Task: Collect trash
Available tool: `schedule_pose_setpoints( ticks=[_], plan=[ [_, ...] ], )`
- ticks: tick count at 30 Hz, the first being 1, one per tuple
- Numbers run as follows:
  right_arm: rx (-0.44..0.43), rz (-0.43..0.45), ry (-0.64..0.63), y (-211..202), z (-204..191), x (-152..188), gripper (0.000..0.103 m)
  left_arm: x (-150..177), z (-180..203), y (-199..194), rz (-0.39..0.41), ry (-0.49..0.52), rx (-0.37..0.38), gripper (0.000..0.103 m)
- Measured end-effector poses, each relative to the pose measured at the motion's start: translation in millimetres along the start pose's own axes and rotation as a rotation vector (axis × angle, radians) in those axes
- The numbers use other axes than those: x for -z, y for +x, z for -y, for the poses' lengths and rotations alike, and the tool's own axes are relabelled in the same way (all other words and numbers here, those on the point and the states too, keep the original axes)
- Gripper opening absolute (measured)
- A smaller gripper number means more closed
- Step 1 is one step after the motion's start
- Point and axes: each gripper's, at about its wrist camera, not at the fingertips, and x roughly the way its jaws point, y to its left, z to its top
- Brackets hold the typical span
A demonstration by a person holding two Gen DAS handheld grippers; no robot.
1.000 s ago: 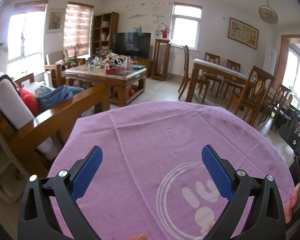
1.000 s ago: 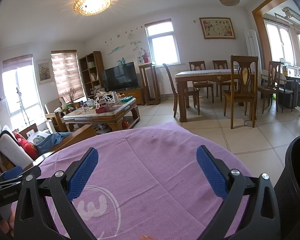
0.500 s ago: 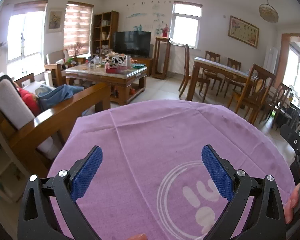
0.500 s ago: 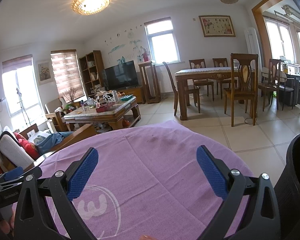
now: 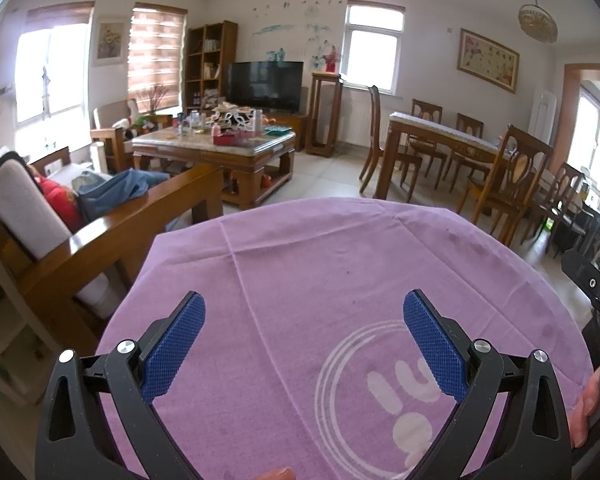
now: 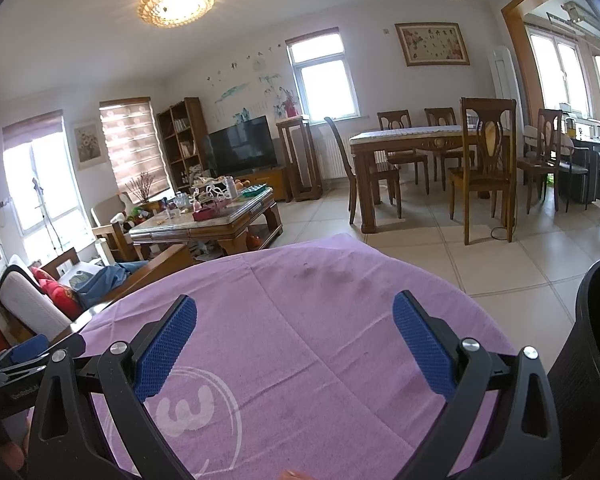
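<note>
A round table under a purple cloth (image 5: 340, 280) (image 6: 320, 320) with a white circular logo (image 5: 384, 392) fills the foreground of both views. No trash shows on the cloth. My left gripper (image 5: 304, 312) hovers over the cloth, open, nothing between its blue pads (image 5: 176, 344). My right gripper (image 6: 296, 316) is likewise open and empty above the cloth. A black bin (image 6: 596, 344) stands at the table's right edge in the right wrist view. Each gripper's body shows at the edge of the other's view.
A wooden sofa (image 5: 112, 236) with cushions and blue clothing stands left of the table. Beyond it are a cluttered coffee table (image 5: 220, 148), a TV (image 5: 264, 84), and a dining table with chairs (image 6: 432, 152). Tiled floor (image 6: 500, 256) lies to the right.
Both views have tilted very slightly upward; the grippers stay open over the cloth and nothing else has moved.
</note>
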Motion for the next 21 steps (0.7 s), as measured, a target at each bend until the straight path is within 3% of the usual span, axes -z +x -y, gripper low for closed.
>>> schedule_pose_setpoints(
  ticks=[21],
  plan=[
    [0.022,0.000,-0.005,0,-11,6,0.098,11,-4,-5,-0.004,-0.012,0.005,0.098]
  ],
)
